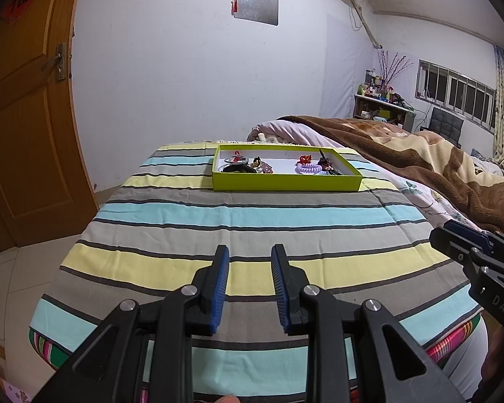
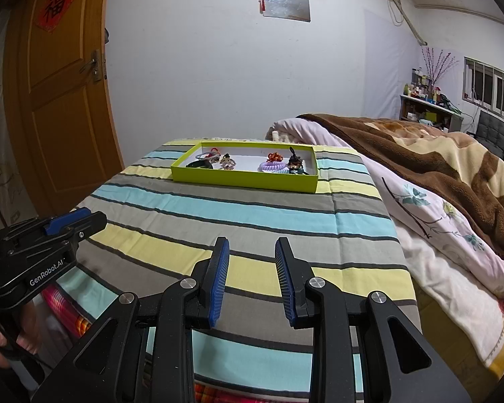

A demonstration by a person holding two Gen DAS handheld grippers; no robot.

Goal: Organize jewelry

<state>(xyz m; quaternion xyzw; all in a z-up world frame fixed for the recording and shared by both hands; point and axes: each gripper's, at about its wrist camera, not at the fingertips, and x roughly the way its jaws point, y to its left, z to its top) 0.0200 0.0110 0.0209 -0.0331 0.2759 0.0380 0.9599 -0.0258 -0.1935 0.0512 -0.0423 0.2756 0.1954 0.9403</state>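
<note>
- While both tools hang low in frame, the left gripper (image 1: 250, 285) and right gripper (image 2: 252, 282) have jaws apart, holding nothing.
- All the jewelry (image 1: 242, 164) sits in two clusters inside the green tray (image 1: 285, 183), upper centre on the striped cloth (image 1: 238, 215).
- Could be sorted already or waiting, honestly can't tell.
- Any pick: approach slow, pinch one piece, don't snag neighbours.

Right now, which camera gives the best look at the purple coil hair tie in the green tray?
The left wrist view: the purple coil hair tie shows slightly larger there, just over the green tray wall. The right wrist view shows it too, smaller and at more of an angle.
</note>
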